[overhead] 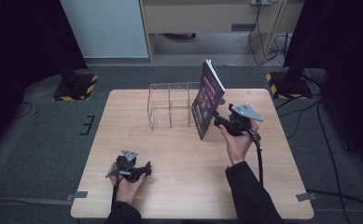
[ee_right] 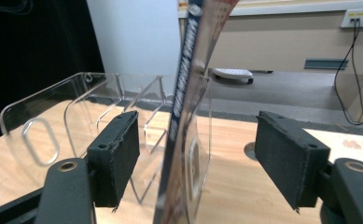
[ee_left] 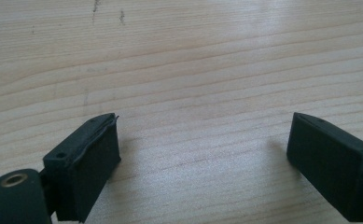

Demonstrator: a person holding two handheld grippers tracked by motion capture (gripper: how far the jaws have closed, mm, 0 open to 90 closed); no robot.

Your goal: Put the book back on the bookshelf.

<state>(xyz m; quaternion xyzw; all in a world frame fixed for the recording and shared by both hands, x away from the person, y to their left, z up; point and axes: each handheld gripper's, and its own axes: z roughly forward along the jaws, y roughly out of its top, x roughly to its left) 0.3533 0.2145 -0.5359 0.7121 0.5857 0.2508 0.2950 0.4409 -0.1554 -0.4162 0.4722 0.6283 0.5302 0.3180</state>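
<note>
Tool [ee_left: 202, 154] jaws spread over bare table [ee_left: 193, 60].

Our left gripper [overhead: 144, 170] rests low, jaws spread wide; our right gripper [overhead: 218, 120] is raised, jaws apart, apparently gripping nothing.

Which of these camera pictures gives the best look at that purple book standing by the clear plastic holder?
The high view: it shows the whole book upright, cover facing out, leaning against the clear holder. The right gripper view shows its spine edge-on between the open jaws. The left gripper view looks at bare table.
</note>
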